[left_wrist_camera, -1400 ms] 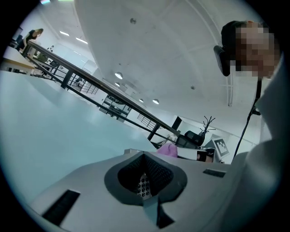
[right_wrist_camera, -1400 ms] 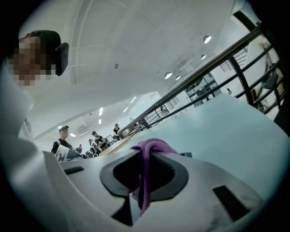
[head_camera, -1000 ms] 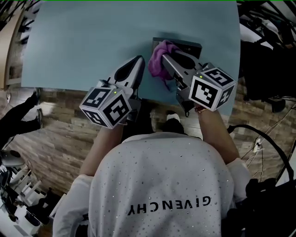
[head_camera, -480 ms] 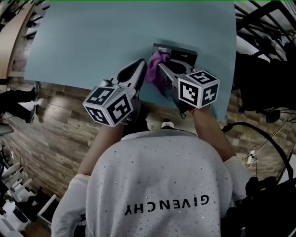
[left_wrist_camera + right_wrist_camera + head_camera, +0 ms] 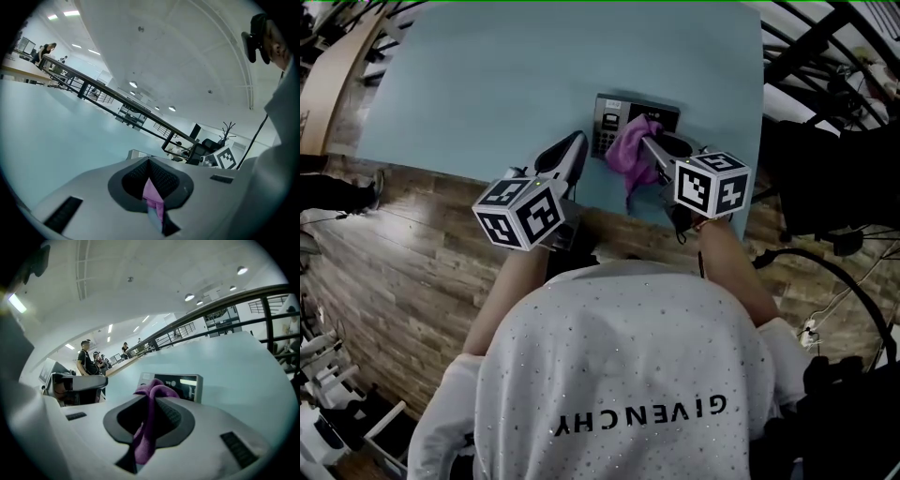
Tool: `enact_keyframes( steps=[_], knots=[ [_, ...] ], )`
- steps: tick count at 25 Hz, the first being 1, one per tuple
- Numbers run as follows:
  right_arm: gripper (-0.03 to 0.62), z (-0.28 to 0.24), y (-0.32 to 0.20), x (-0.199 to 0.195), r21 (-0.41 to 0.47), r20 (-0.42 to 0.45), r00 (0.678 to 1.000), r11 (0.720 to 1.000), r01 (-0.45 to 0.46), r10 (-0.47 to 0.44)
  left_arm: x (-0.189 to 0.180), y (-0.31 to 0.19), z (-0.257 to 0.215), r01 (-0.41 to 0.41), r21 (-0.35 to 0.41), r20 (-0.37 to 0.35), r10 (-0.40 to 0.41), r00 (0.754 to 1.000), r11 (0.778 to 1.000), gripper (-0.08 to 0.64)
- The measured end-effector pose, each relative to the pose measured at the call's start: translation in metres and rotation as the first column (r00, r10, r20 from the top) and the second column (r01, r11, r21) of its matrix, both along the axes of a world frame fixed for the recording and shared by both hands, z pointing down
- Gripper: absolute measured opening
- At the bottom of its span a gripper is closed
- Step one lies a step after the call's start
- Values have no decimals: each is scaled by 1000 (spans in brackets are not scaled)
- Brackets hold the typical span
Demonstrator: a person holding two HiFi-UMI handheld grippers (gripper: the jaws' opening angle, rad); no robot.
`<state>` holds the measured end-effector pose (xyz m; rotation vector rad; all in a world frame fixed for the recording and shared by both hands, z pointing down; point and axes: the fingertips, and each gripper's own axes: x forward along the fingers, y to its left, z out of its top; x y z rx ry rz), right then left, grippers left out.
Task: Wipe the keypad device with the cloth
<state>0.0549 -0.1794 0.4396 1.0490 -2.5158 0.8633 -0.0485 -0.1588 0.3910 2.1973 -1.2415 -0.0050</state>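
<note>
The dark keypad device (image 5: 607,129) lies on the pale blue table (image 5: 487,84) near its front edge, with its key block showing at the left. A purple cloth (image 5: 630,152) is draped over the device's middle and hangs toward me. My right gripper (image 5: 650,142) is shut on the cloth. In the right gripper view the cloth (image 5: 149,427) runs down between the closed jaws, with the keypad device (image 5: 183,383) just beyond. My left gripper (image 5: 577,142) hovers left of the device, apart from it. Its jaws meet in the left gripper view (image 5: 149,161); a pink sliver shows behind the tips.
The table's front edge (image 5: 441,173) runs just under both grippers, with wooden floor (image 5: 412,281) below it. Black chairs and cables (image 5: 834,169) crowd the right side. Several people stand far off (image 5: 86,362), beyond a long railing (image 5: 225,301).
My right gripper has drawn the cloth from the device's left part toward its middle, and the key block now shows. The left gripper has kept its place beside the device.
</note>
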Motion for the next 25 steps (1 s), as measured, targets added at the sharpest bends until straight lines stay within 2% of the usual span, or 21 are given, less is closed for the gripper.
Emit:
enact_keyframes(
  steps=[5, 10, 17, 20, 25],
  knots=[
    [49, 5, 6, 32, -8, -19, 999, 999, -33, 33, 16, 12, -6, 4, 6, -7, -4, 1000, 1000, 0],
    [49, 9, 3, 51, -13, -36, 996, 996, -83, 83, 13, 15, -12, 29, 13, -17, -29, 999, 999, 0],
    [49, 12, 3, 73, -74, 3, 987, 985, -159, 159, 7, 23, -10, 67, -3, -14, -67, 998, 998, 0],
    [48, 6, 3, 65, -71, 32, 991, 990, -126, 128, 5, 27, -5, 81, -13, -3, -81, 997, 997, 0],
    [48, 0, 5, 31, -54, 44, 999, 998, -20, 23, -1, 30, 6, 93, -39, 9, -92, 996, 995, 0]
  ],
)
